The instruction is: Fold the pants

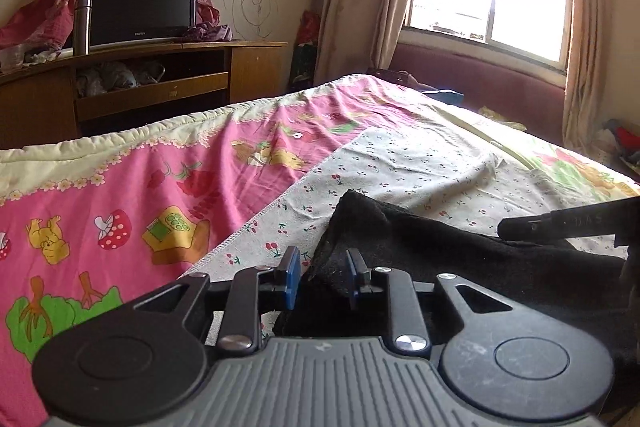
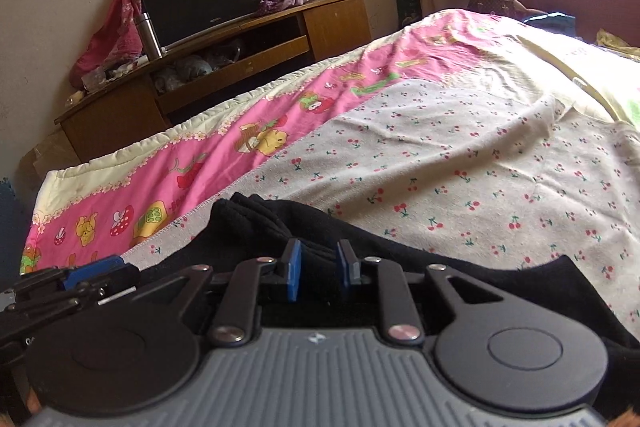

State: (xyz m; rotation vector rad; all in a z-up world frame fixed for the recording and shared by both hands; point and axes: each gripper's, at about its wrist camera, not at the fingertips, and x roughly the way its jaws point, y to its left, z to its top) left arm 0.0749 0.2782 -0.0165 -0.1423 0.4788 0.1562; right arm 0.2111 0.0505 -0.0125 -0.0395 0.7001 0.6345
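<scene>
Both grippers, left gripper (image 1: 322, 277) and right gripper (image 2: 318, 273), have jaws apart around black pants (image 1: 420, 259), fabric between unclamped, likely regrasping for fold.

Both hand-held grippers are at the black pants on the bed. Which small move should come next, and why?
Probably close both fully on the fabric. The left hand-held gripper and right hand-held gripper each show a gap between the blue pads, with the black pants bunched between them, so a lift might slip.
</scene>
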